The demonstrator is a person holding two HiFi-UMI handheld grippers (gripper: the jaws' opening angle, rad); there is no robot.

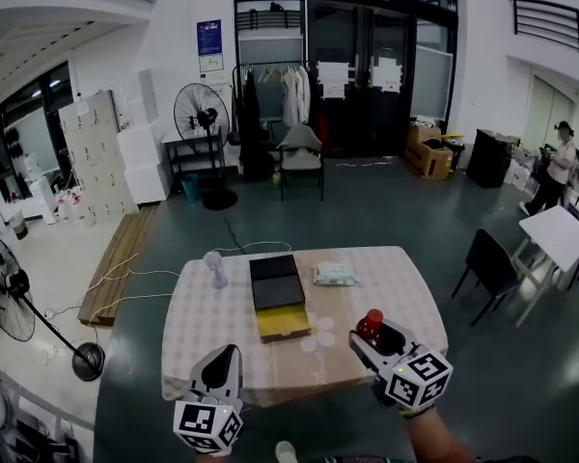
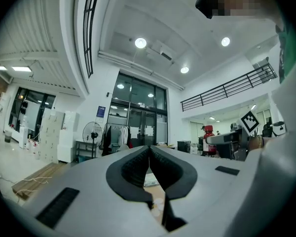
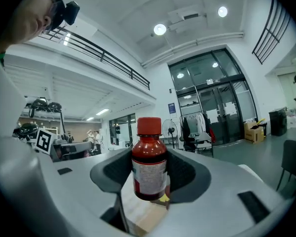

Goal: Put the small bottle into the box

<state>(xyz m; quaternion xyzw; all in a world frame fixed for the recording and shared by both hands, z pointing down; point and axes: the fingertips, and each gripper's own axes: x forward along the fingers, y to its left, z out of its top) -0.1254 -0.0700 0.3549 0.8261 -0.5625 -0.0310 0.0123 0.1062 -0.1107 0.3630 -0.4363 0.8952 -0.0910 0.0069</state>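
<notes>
1. Checked-cloth surface (image 1: 212, 326) carries a flat black-and-yellow box (image 1: 278, 297).
2. Over its near edge, the right tongs (image 3: 149, 174) clamp a small red-capped brown bottle (image 3: 149, 157), apart from the box.
3. Beside them, the left tongs (image 2: 149, 154) are pressed together, empty.

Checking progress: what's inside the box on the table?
The box shows only a yellow inside, no bottle visible; finer detail is too small. The small bottle is in the right gripper.

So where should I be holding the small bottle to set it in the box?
Mid-body, across the label, from the side, as the right gripper has the small bottle now: its straight round walls seat between the jaws, upright, cap clear.
</notes>
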